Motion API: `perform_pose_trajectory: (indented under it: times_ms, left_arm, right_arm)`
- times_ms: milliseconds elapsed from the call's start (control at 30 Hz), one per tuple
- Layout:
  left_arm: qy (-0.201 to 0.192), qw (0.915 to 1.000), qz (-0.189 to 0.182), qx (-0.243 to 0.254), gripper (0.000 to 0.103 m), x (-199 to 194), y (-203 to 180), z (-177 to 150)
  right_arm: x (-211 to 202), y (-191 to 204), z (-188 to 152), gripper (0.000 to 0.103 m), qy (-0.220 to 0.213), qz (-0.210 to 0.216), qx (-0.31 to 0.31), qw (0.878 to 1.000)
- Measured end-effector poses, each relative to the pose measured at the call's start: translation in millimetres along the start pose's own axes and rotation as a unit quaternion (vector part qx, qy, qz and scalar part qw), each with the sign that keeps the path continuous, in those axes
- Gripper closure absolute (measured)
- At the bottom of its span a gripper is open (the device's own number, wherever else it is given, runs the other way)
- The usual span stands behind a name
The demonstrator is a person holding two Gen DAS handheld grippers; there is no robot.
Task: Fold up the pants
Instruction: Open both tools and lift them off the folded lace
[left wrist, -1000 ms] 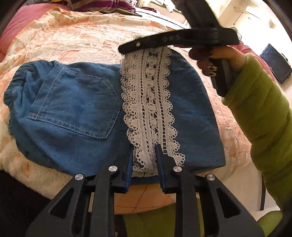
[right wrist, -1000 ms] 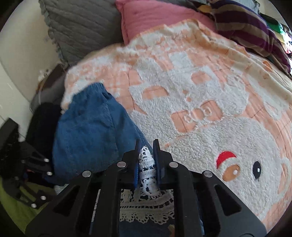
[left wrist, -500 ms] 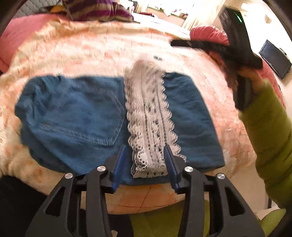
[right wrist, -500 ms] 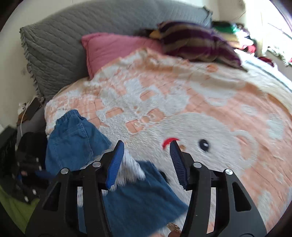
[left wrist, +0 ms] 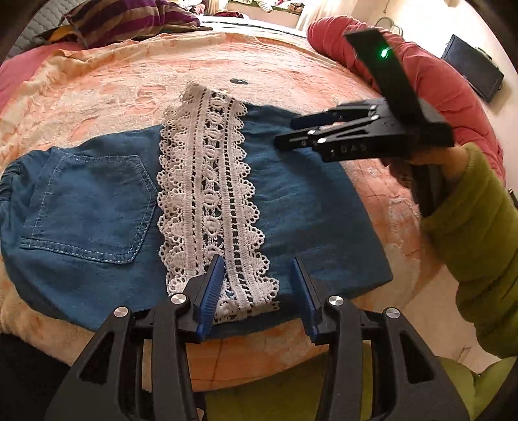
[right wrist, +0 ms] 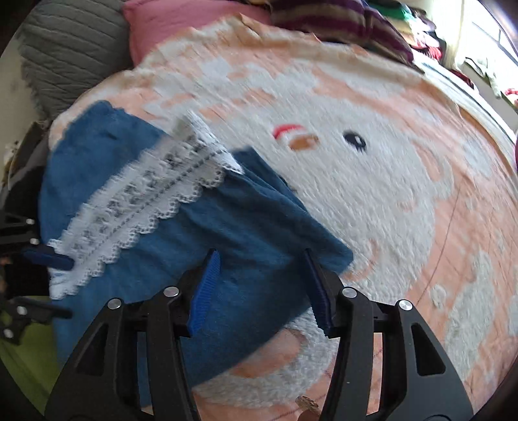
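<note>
The pants point(left wrist: 291, 200), blue denim, lie folded flat on the bed near its front edge, on a peach and white fleece blanket point(left wrist: 129, 84) with a cartoon face. In the left wrist view a white lace band point(left wrist: 210, 200) runs across the middle of the denim from 12 o'clock to 6 o'clock, and a stitched back pocket point(left wrist: 87, 207) sits at 9 o'clock of it. The only container in sight is this pocket; it lies flat, and whether anything is inside cannot be told.

The left gripper point(left wrist: 255, 288) is released: its jaws have just been opening and now stand apart over the near end of the lace, its blue pads point(left wrist: 210, 291) not pressing on the cloth. The lace end lies between them, loose.

The right gripper point(right wrist: 262, 288) is also released, its jaws having just opened. They stand apart above the plain denim corner at 3 o'clock of the lace, with nothing clamped. From the left wrist view the right gripper point(left wrist: 288, 129) hangs at 2 o'clock over the far right part of the pants, held by a hand in a green sleeve point(left wrist: 479, 246).

A striped cushion point(left wrist: 129, 19) lies at 11 o'clock on the bed, a red bolster point(left wrist: 446, 87) at 1 o'clock, and a grey quilted headboard point(right wrist: 71, 51) shows at 10 o'clock in the right wrist view, which is blurred.
</note>
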State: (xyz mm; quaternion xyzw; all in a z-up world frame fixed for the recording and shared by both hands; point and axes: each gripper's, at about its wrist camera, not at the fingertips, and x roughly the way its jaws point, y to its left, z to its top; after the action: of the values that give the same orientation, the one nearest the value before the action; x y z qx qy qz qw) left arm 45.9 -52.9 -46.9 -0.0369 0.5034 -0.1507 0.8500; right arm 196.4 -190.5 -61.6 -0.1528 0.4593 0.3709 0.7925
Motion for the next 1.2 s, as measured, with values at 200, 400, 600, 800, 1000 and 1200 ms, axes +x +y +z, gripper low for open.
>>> perform_pose_trajectory:
  times_ms: [200,400,600,800,1000,1200]
  left_arm:
    - [-0.003,0.9999,-0.010,-0.007,0.062,-0.9,3.4,-0.9]
    - [-0.009,0.9994,-0.025,-0.021,0.061,-3.6,9.6,-1.9]
    - [-0.008,0.9996,-0.020,-0.017,0.061,-4.9,9.5,-2.2]
    - [-0.005,0.9997,-0.019,-0.012,0.061,-3.3,6.6,-3.2]
    - [-0.011,0.9998,-0.017,-0.004,0.053,-6.2,2.6,-4.0]
    - [-0.025,0.9997,-0.002,0.003,0.041,-17.4,-2.7,-2.1]
  right_arm:
    - [-18.8,9.1,-1.6,0.054,-0.026,-0.009,0.004,1.000]
    - [-67.3,46.7,-29.1,0.054,-0.076,0.038,-0.025,0.996]
    - [-71.7,95.5,-68.2,0.054,-0.052,0.051,-0.076,0.994]
    - [-57.8,103.3,-98.2,0.054,-0.011,0.007,-0.082,0.997]
    - [-62.1,99.4,-99.8,0.054,-0.014,0.012,-0.060,0.998]
    - [-78.6,90.5,-96.4,0.043,-0.030,0.023,-0.022,0.999]
